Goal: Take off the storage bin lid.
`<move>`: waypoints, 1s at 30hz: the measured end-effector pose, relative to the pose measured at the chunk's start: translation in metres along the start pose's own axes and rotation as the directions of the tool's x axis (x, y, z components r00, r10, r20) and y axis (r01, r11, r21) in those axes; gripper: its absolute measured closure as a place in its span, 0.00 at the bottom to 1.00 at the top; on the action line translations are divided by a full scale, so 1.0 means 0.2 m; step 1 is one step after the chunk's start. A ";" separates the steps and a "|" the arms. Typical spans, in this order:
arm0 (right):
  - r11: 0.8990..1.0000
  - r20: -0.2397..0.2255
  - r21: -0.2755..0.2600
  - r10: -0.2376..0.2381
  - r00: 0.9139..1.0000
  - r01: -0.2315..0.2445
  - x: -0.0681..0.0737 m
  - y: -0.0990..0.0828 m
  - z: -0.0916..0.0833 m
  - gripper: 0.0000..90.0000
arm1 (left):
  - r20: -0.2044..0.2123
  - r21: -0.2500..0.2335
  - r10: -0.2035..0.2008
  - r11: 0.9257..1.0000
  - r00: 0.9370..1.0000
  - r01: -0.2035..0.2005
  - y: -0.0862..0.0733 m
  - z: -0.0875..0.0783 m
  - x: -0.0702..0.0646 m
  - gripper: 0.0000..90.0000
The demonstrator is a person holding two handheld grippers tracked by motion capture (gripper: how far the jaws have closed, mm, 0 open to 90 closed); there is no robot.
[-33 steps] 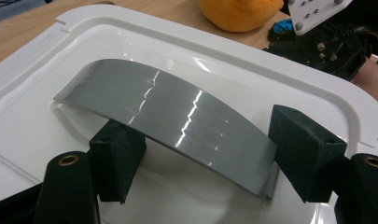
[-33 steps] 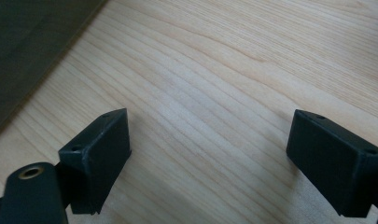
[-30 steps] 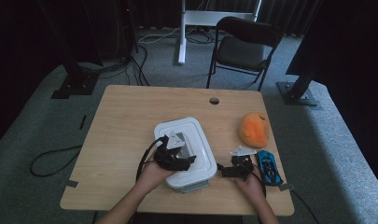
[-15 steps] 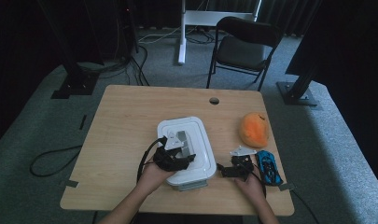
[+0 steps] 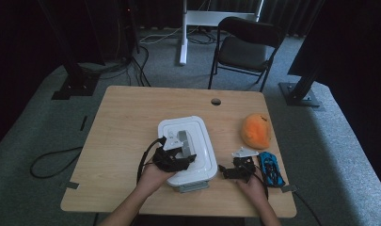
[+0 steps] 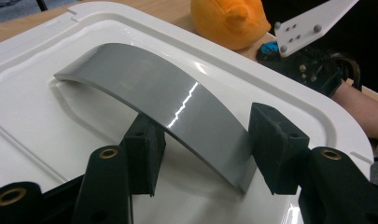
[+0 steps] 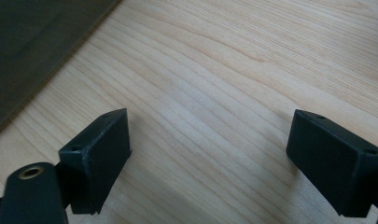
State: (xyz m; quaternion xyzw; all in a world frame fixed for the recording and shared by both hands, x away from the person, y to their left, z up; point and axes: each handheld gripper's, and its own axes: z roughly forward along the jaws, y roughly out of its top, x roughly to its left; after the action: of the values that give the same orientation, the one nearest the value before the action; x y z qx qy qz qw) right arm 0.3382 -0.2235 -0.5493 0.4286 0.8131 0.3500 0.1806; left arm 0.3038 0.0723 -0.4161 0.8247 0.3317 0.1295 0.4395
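A white plastic box (image 5: pixel 200 127) with a lid (image 6: pixel 51 42) lies near the table's front edge. Its grey arched handle (image 6: pixel 177 107) runs between the jaws of my left gripper (image 6: pixel 207 140). Those jaws have just been closing, and the black pads (image 6: pixel 142 154) now sit against the handle's two edges. In the high view the left gripper (image 5: pixel 183 150) rests on top of the box. To the right of the box my right gripper (image 5: pixel 224 170) hovers low over bare wood (image 7: pixel 214 84), its jaws wide apart with nothing between them (image 7: pixel 210 154).
An orange plush toy (image 5: pixel 256 131) lies at the right of the table (image 5: pixel 127 117), and a blue toy car (image 5: pixel 271 170) lies just right of the right hand. A cable hole (image 5: pixel 216 101) is near the far edge. A black chair (image 5: pixel 244 47) stands beyond the table.
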 end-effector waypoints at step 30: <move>1.000 0.001 -0.001 -0.001 1.000 0.001 0.00 0.00 0.00 0.14 | -0.071 -0.063 0.007 0.998 0.997 -0.011 -0.01 -0.29 0.15 0.54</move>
State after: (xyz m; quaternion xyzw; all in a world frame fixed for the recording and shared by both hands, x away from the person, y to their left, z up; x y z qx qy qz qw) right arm 0.3383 -0.2235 -0.5493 0.4283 0.8131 0.3502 0.1812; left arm 0.2961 0.1289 -0.3866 0.8066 0.3391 0.1712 0.4529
